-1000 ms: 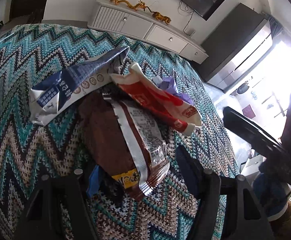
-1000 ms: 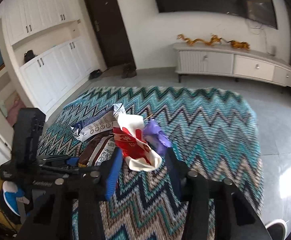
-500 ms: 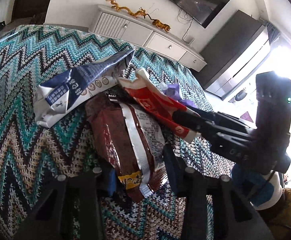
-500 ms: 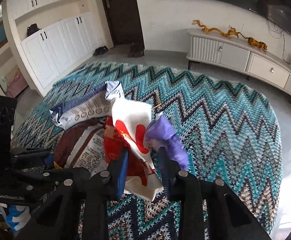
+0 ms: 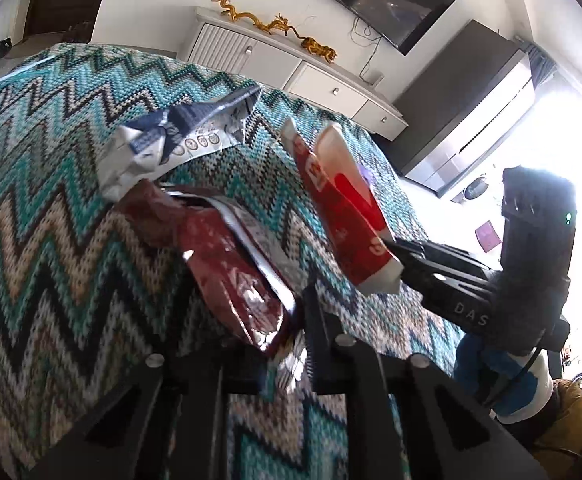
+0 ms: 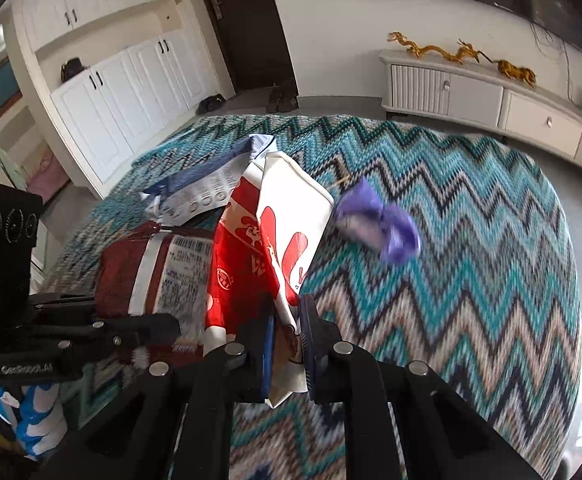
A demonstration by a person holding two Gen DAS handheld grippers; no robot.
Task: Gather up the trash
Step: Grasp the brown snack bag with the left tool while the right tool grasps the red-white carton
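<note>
My left gripper [image 5: 287,344] is shut on a dark red snack bag [image 5: 231,276], which it holds tilted up off the zigzag rug [image 5: 51,240]. My right gripper [image 6: 287,344] is shut on a red and white wrapper [image 6: 267,248] and holds it lifted; the wrapper [image 5: 343,208] and right gripper also show in the left wrist view. The red bag [image 6: 147,264] and left gripper [image 6: 147,332] show at the left of the right wrist view. A blue and white wrapper [image 5: 179,140] lies on the rug behind. A purple scrap [image 6: 383,224] lies on the rug to the right.
A white low cabinet [image 6: 491,96] with golden dragon figures [image 6: 463,52] stands along the far wall under a TV. White cupboards [image 6: 123,80] and a dark door [image 6: 243,28] are at the left. Shoes [image 6: 283,96] sit by the door.
Both grippers have closed on their wrappers and lifted them off the rug. The red and white wrapper now stands up, away from the purple scrap.
</note>
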